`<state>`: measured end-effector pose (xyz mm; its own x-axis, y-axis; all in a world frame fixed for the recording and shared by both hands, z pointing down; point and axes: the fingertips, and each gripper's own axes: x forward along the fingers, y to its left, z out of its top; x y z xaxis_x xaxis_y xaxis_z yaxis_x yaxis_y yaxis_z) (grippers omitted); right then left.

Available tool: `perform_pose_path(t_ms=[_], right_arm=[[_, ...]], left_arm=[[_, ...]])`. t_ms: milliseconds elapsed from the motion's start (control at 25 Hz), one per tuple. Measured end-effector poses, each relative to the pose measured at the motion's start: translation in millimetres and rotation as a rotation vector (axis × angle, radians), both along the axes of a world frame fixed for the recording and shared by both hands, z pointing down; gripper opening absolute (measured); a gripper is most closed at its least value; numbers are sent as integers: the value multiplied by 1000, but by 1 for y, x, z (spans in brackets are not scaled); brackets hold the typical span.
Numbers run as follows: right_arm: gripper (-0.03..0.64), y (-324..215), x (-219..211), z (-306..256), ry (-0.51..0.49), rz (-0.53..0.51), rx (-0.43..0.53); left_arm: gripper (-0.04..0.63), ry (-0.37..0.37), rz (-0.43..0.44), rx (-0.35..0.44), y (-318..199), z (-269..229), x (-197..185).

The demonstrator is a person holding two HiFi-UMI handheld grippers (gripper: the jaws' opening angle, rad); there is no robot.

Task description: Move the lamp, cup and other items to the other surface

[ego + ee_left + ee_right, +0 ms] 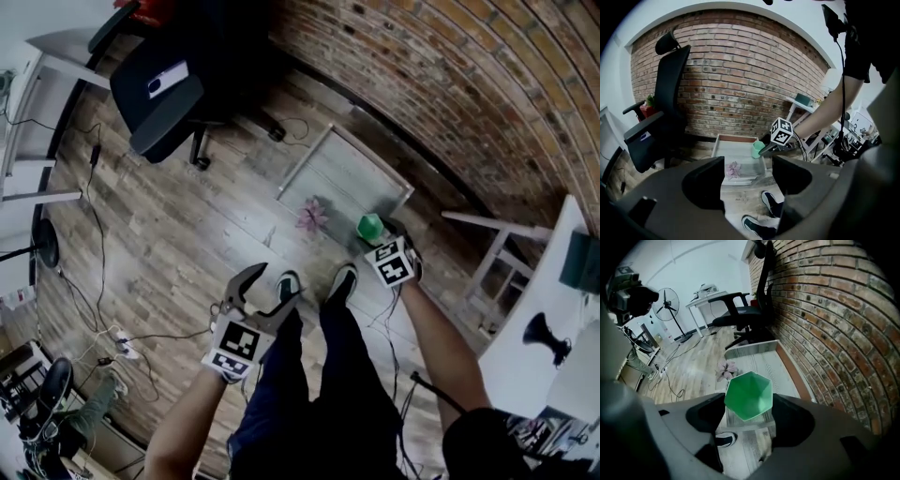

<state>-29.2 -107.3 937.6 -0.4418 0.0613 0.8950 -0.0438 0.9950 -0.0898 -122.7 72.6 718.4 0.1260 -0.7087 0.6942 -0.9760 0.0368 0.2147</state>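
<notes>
A green six-sided cup (749,395) sits between the jaws of my right gripper (749,409), and both jaws touch its sides just below the rim. The head view shows the cup (369,227) at the tip of that gripper (377,234), over the near right corner of a low grey platform (347,173) by the brick wall. A small pink flower (311,217) lies on the platform's near edge. My left gripper (268,286) hangs open and empty above my shoes. In the left gripper view, the cup (757,149) and the flower (733,169) lie ahead of the left gripper.
A black office chair (164,94) stands to the left of the platform. The brick wall (450,103) runs behind it. On the right are a white rack (497,258) and a white desk (562,281) with a black lamp (547,336). Cables and a power strip (122,349) lie on the floor.
</notes>
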Motion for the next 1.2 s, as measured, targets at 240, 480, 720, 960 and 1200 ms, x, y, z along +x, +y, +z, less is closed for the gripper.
perform_pose_path(t_ms=[240, 480, 720, 960, 1200], right_arm=[[314, 18, 12, -106, -59, -7, 6], [313, 34, 30, -217, -147, 24, 63], [311, 40, 67, -304, -225, 147, 147], [311, 38, 131, -361, -256, 310, 191], [313, 32, 195, -398, -301, 501, 215]], left_arm=[[313, -33, 80, 43, -7, -66, 16], [311, -11, 186, 97, 2, -122, 45], [307, -23, 272, 135, 17, -156, 51], [302, -44, 361, 181, 13, -182, 64], [301, -38, 479, 224, 7, -198, 88]])
